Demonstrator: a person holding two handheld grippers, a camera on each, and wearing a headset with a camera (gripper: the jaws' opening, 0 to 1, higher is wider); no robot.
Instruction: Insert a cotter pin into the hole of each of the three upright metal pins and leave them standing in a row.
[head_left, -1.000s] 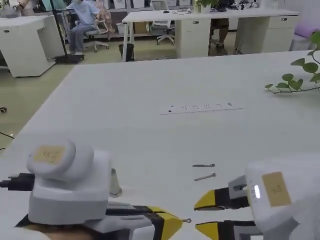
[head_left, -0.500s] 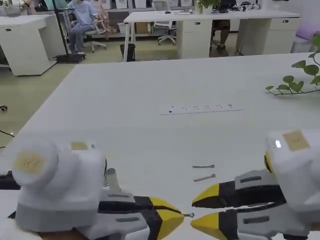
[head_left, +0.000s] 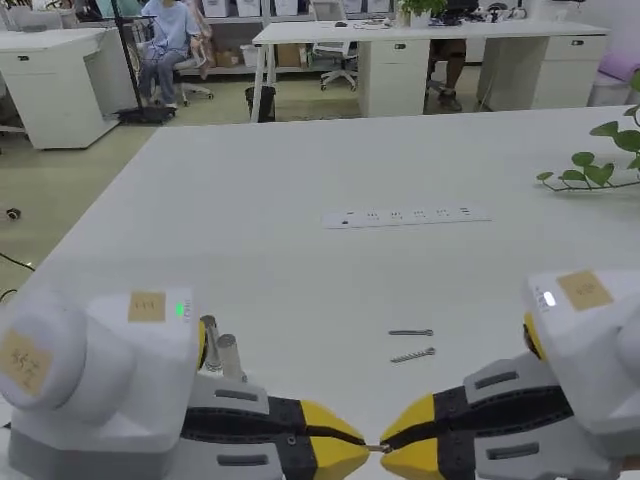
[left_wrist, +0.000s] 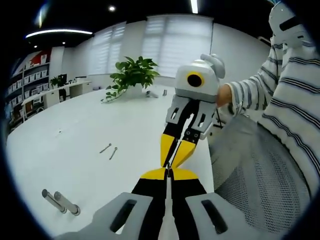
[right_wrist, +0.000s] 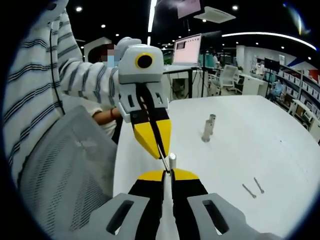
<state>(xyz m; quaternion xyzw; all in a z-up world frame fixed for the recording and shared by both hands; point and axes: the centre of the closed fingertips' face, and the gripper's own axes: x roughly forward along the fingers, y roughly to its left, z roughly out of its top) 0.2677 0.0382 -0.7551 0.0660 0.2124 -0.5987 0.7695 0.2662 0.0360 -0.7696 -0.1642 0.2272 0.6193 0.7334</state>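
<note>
My left gripper (head_left: 350, 450) and right gripper (head_left: 392, 455) meet tip to tip low over the near edge of the white table (head_left: 300, 230). The left gripper (left_wrist: 169, 172) is shut on a thin cotter pin (right_wrist: 162, 152). My right gripper (right_wrist: 168, 173) is shut, and a short metal pin (right_wrist: 172, 160) sticks out at its tips, against the cotter pin's free end. Two more metal pins (head_left: 218, 346) stand upright side by side behind the left gripper. Two loose cotter pins (head_left: 411, 344) lie on the table beyond the right gripper.
A flat power strip (head_left: 405, 215) lies across the middle of the table, and plant leaves (head_left: 600, 160) reach in from the right. A grey mesh chair (right_wrist: 65, 165) and a striped sleeve (right_wrist: 85, 75) are close behind the grippers. Desks stand further back.
The right gripper's jaws stood apart a second ago and have shut. Both grippers have come together until their tips touch. The upright pins and loose cotter pins have not moved.
</note>
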